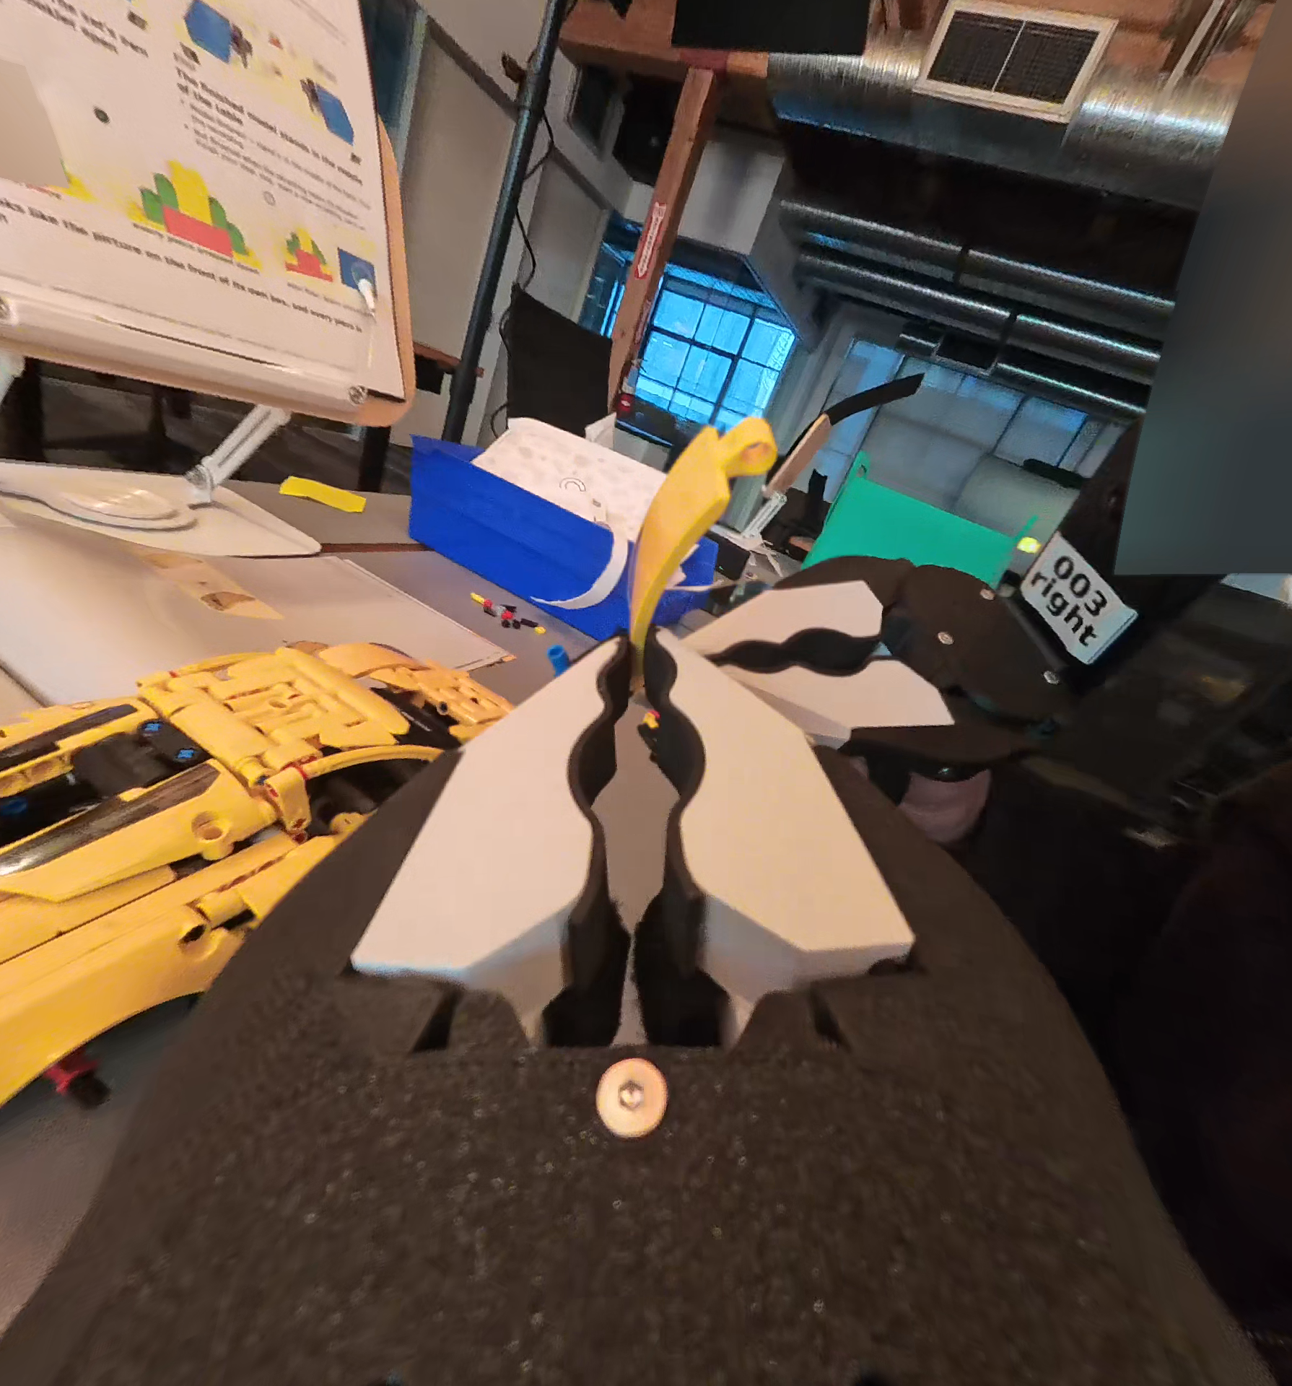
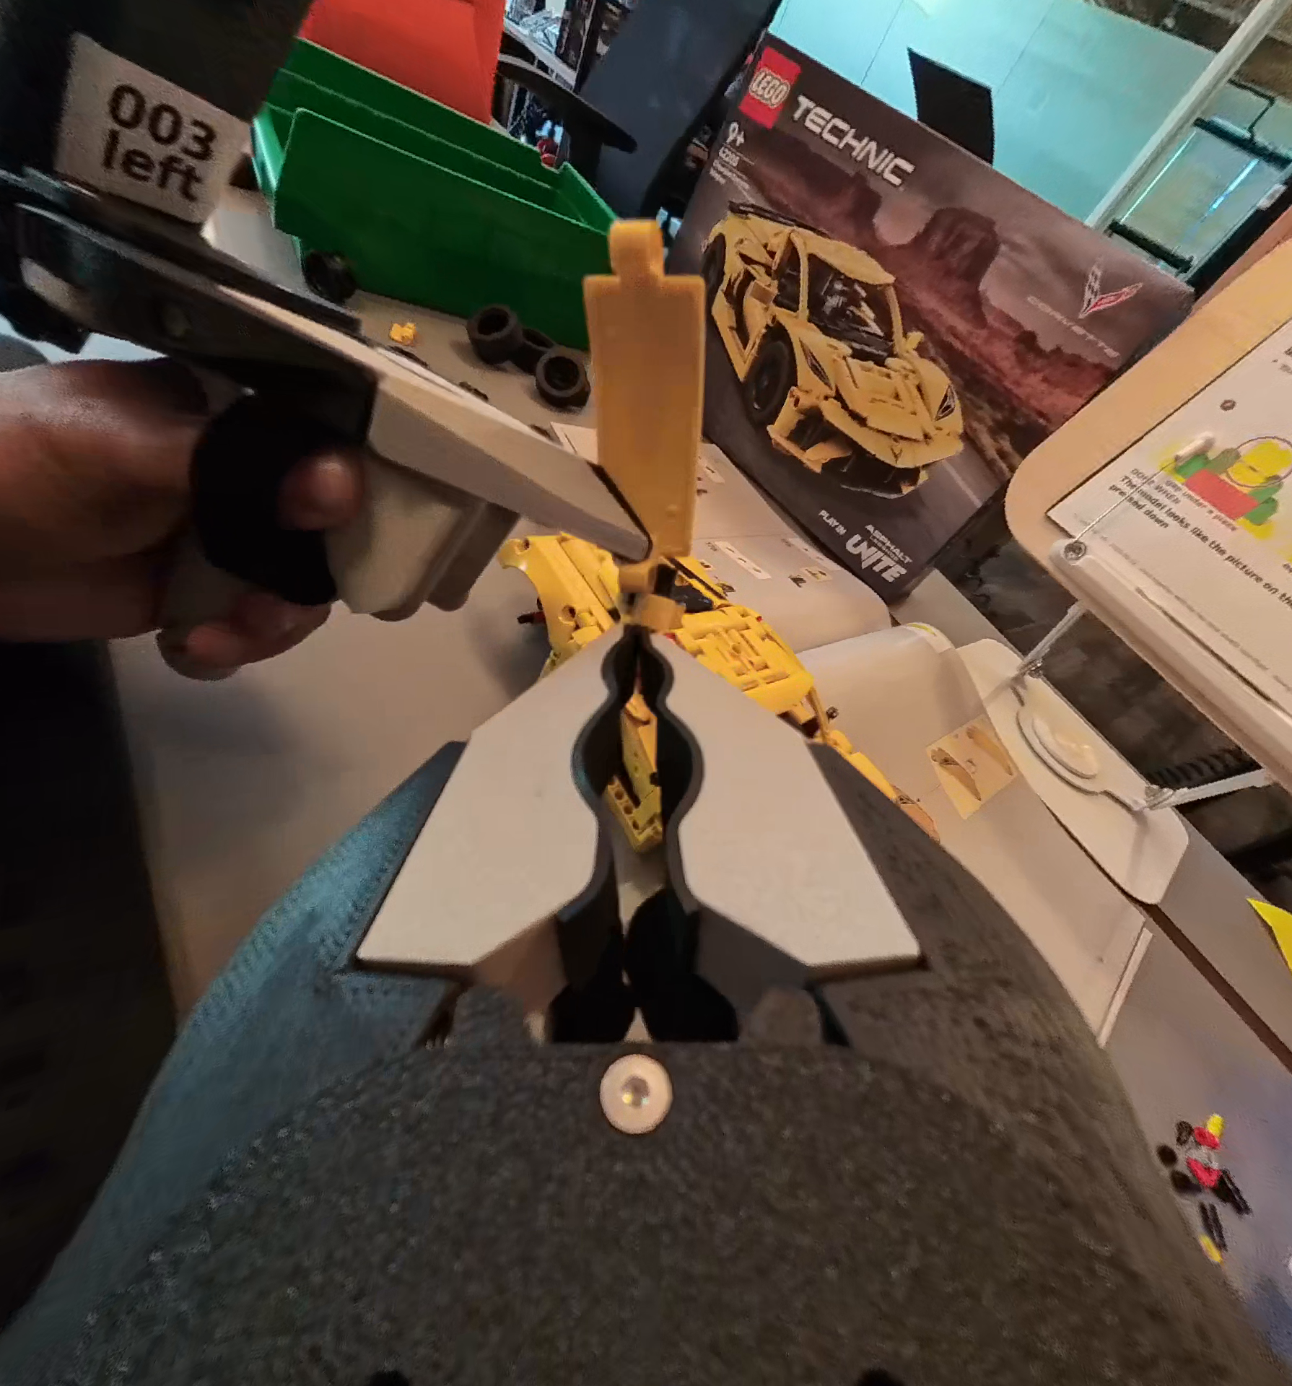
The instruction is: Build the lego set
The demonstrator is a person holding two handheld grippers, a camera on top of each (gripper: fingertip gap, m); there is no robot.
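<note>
A grey worktable [image 1: 43,1200] stood in a loft-like workshop with bare ducting overhead. The left gripper [image 1: 637,649] was clenched on the foot of a curved yellow panel [image 1: 692,510], which rose toward twelve o'clock from its tips. The right gripper [image 2: 637,637] was closed too, pinching a small yellow connector assembly [image 2: 647,592] at that panel's base; in the left wrist view it came in from three o'clock. Both grips looked shallow, so, as I judged it, a twist or uneven push while mating the pieces could have levered the panel free or popped the connector out. The part-built yellow car [image 1: 140,787] lay on the table at nine o'clock of the left jaws, well below the held panel. Further out were a blue bin [image 1: 523,525], green bins [image 2: 433,202], loose tyres [image 2: 530,352], the set's box [image 2: 928,315] and an instruction stand [image 1: 178,187]
</note>
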